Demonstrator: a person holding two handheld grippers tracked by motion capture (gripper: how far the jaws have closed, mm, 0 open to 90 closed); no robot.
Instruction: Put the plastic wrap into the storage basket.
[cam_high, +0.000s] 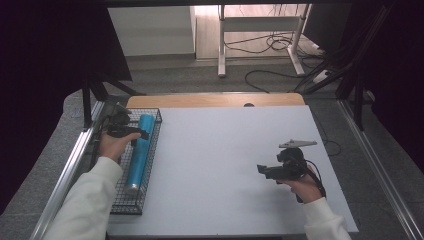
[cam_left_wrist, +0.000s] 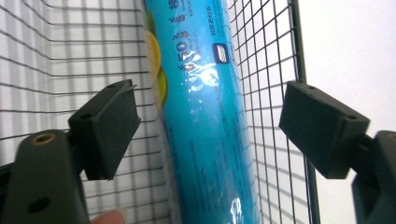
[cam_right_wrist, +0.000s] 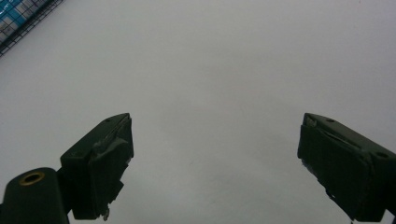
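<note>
A long blue plastic-wrapped roll (cam_high: 140, 150) lies lengthwise in a black wire basket (cam_high: 131, 205) at the table's left edge. My left gripper (cam_high: 143, 134) hangs over the roll's far half. In the left gripper view the roll (cam_left_wrist: 205, 116) runs between the two black pads (cam_left_wrist: 107, 130), with a gap on each side, so the left gripper (cam_left_wrist: 215, 126) is open around it and not pressing. My right gripper (cam_high: 261, 170) is held low over the white table at the right and points left. In its own view the right gripper (cam_right_wrist: 215, 158) stands open with nothing between its jaws.
The white table top (cam_high: 225, 150) stretches between basket and right hand. A wooden strip (cam_high: 215, 100) borders its far edge. Metal rails (cam_high: 70, 165) run along both sides. Beyond the table are desk legs and floor cables (cam_high: 272, 45). The basket's corner (cam_right_wrist: 23, 18) shows in the right gripper view.
</note>
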